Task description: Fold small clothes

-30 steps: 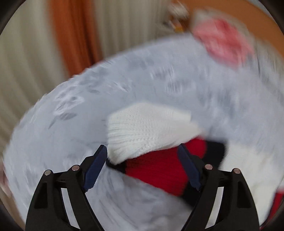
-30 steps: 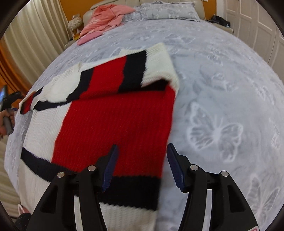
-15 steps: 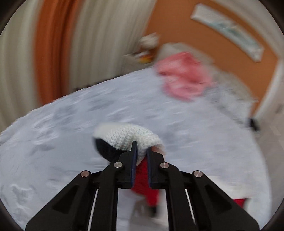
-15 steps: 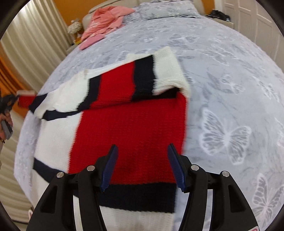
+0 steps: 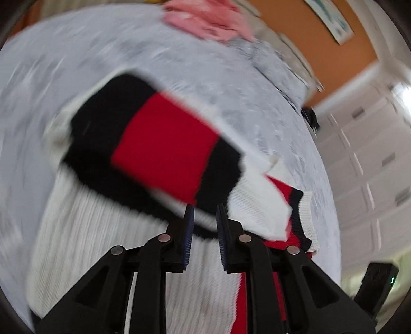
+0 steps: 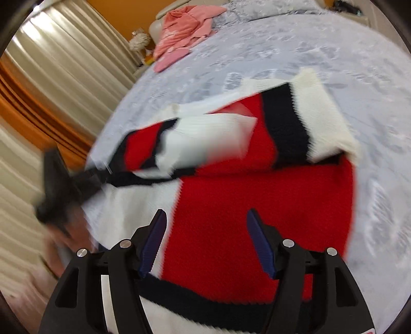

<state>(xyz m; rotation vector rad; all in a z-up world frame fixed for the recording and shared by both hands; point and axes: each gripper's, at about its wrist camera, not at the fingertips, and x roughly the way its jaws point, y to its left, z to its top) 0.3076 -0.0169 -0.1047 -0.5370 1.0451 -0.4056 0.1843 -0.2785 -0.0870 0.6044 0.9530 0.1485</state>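
The red, black and white sweater (image 6: 262,205) lies spread on the bed (image 6: 359,64). The left gripper (image 5: 204,215) has its jaws clamped on a sleeve (image 5: 164,151), blurred. Only the right wrist view shows the right gripper (image 6: 205,231), jaws wide apart over the sweater's red panel, and pink clothes (image 6: 185,33) near the headboard

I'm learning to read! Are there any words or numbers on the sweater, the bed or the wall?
No text can be read.
Sweater: stripes only, no words.
Bedspread: butterfly pattern, no words.
Wall picture: too blurred to tell.
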